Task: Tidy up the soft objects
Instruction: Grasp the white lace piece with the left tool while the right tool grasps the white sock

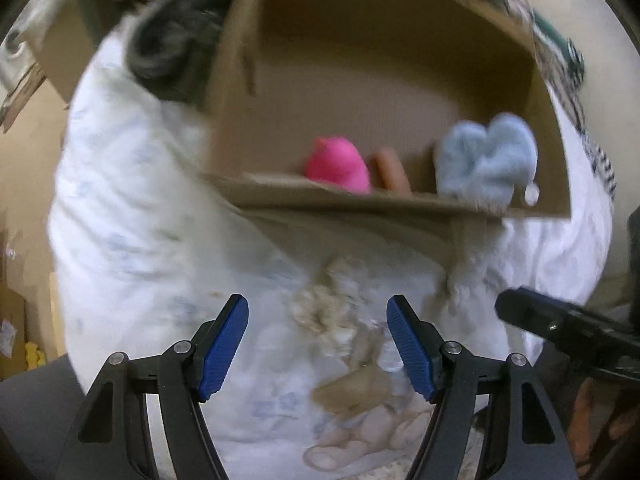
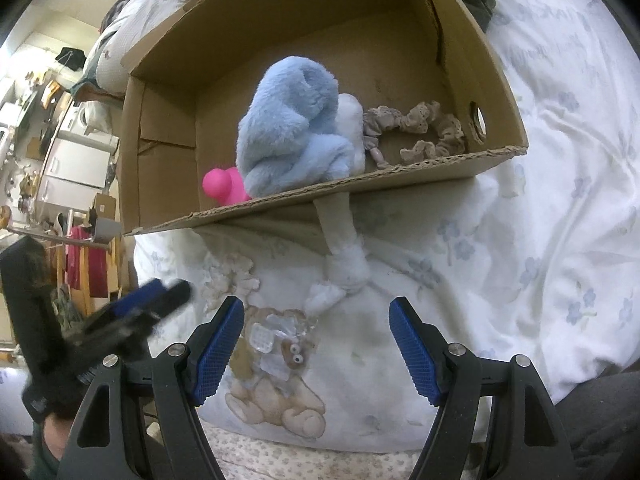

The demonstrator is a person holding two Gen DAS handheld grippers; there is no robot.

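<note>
An open cardboard box [image 2: 400, 178] rests on a white flowered duvet [image 2: 540, 200]. Inside lie a light blue plush [image 2: 292, 136], a pink rubber toy [image 2: 224, 190] and beige lace scrunchies [image 2: 424, 128]. A white knotted cloth [image 2: 344, 268] hangs over the box's front wall onto the duvet. Another beige lace scrunchie [image 1: 320, 312] lies blurred on the duvet just ahead of my left gripper [image 1: 316, 308], which is open with nothing between its fingers. My right gripper [image 2: 316, 308] is also open, above small clear clips [image 2: 276, 340] on a printed bear. The left gripper [image 2: 160, 296] shows blurred at that view's left.
A dark grey garment [image 1: 176, 52] lies beside the box's far corner. The bed's left edge drops to a cluttered room with white drawers [image 2: 76, 164] and hanging red clothes [image 2: 88, 260]. A finger of the right gripper [image 1: 520, 308] reaches in from the right.
</note>
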